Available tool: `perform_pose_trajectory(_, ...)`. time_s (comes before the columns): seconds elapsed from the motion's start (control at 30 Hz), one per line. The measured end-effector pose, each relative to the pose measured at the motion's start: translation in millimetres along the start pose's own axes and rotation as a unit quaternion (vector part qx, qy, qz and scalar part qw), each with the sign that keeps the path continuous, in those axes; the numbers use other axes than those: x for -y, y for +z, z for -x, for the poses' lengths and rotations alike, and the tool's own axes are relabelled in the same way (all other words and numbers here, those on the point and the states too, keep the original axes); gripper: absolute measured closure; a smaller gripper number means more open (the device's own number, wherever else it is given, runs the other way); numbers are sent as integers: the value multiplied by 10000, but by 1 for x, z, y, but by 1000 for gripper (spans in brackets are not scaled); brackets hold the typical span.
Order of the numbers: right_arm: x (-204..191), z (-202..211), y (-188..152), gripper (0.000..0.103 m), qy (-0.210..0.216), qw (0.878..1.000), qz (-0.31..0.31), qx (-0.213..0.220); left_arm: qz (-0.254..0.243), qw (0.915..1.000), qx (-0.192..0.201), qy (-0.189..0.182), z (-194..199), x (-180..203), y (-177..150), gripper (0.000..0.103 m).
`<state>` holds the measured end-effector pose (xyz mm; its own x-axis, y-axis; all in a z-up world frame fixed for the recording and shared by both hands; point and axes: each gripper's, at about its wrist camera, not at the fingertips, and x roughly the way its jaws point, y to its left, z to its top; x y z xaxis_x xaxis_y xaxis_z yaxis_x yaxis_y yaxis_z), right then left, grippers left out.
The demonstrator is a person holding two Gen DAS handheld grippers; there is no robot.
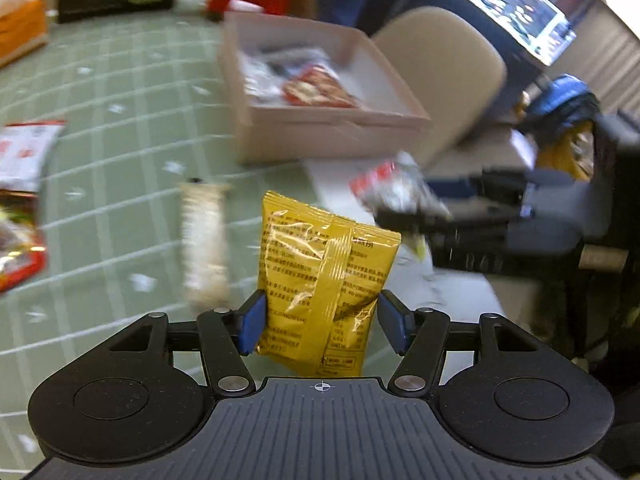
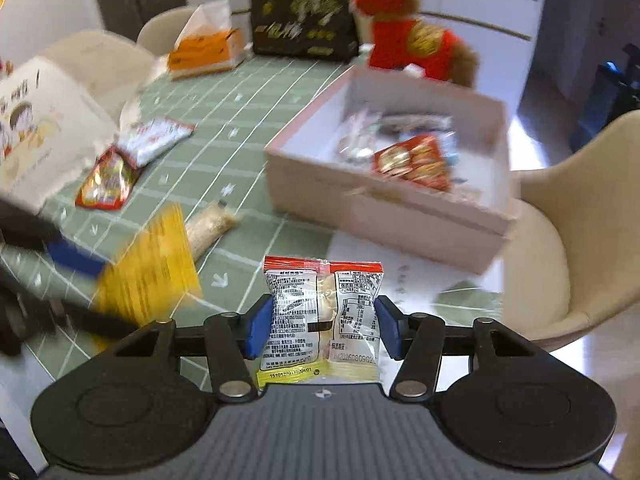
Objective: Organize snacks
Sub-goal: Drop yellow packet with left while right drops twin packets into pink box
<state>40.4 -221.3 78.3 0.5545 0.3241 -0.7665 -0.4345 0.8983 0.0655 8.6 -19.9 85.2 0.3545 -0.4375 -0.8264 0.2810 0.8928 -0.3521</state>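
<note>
Green grid-patterned tablecloth [image 2: 256, 120] bearing a pink box [image 2: 384, 216], with a pale wrapped bar [image 2: 210, 226] just left of it, red and silver packets [image 2: 128, 156] farther left, tissue box [image 2: 204, 54], black box [image 2: 302, 24] and plush toy [image 2: 416, 40] behind.

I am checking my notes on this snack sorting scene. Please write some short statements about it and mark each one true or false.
1. The left gripper holds a yellow packet. True.
2. The right gripper holds nothing. False: it grips a white packet with a red top.
3. The pink box already contains snacks. True.
4. The pink box is closed with a lid. False: it is open on top.
5. A red plush toy stands behind the box. True.
</note>
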Motion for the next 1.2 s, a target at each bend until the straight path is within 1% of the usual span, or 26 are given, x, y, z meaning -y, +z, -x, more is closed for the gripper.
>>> perform_pose_trajectory(0.07,7,19,4,48,-97,9996,-80,235,-13,9998,130,-116,1,10,9,38)
perform_pose_trajectory(0.1,11,29,7,48,-117,9992,-125,352,-7,9996,260,-134,4,12,19,38)
perform_pose_trajectory(0.17,17,45,10,48,-114,9983,-189,539,87,9975,689,-83,11,15,41,38)
perform_pose_trajectory(0.23,21,56,13,48,-138,9974,-175,690,287,9935,1102,-14,17,13,69,38)
perform_pose_trajectory(0.33,22,67,18,48,-281,9955,-86,902,547,9857,1592,-29,18,9,110,37)
perform_pose_trajectory(0.43,26,76,20,48,-348,9930,-66,1123,515,9791,1963,-118,7,10,143,37)
perform_pose_trajectory(0.47,28,77,19,48,-357,9927,-108,1146,439,9795,1964,-73,-3,8,153,36)
perform_pose_trajectory(0.5,30,77,19,48,-337,9927,-182,1145,296,9832,1793,156,-19,8,163,36)
perform_pose_trajectory(0.53,33,75,19,48,-303,9930,-284,1106,228,9861,1593,419,-34,9,168,39)
perform_pose_trajectory(0.57,36,73,18,48,-277,9934,-379,1050,260,9862,1533,564,-43,8,171,41)
perform_pose_trajectory(0.6,37,71,15,48,-281,9936,-431,1005,409,9841,1648,519,-44,6,168,41)
perform_pose_trajectory(0.67,39,68,11,48,-339,9938,-466,947,991,9726,2105,46,-31,-2,159,41)
perform_pose_trajectory(0.7,40,65,9,48,-359,9940,-508,905,1196,9673,2235,-118,-24,-5,156,41)
perform_pose_trajectory(0.73,41,64,8,48,-357,9941,-565,850,1240,9651,2299,-165,-19,-6,157,41)
perform_pose_trajectory(0.8,44,61,9,48,-336,9941,-672,776,1086,9653,2377,7,-5,-3,153,41)
perform_pose_trajectory(0.83,45,63,12,48,-324,9940,-678,798,1025,9651,2406,117,3,-1,146,41)
perform_pose_trajectory(0.9,48,68,25,48,-276,9934,-642,910,1103,9626,2473,127,15,-8,128,41)
perform_pose_trajectory(1.0,55,70,68,48,-113,9920,-614,1097,1494,9594,2391,37,20,-25,97,41)
perform_pose_trajectory(1.07,61,58,105,46,32,9915,-715,1088,1703,9609,2180,104,15,-36,77,41)
perform_pose_trajectory(1.1,66,47,123,41,52,9912,-798,1056,1760,9625,2060,162,12,-41,68,41)
perform_pose_trajectory(1.13,70,34,136,25,35,9915,-868,964,1804,9638,1949,236,10,-45,58,41)
perform_pose_trajectory(1.17,72,23,145,23,0,9912,-988,879,1828,9654,1835,289,11,-48,45,41)
perform_pose_trajectory(1.2,73,10,149,23,-15,9906,-1098,821,1837,9673,1723,302,11,-51,35,41)
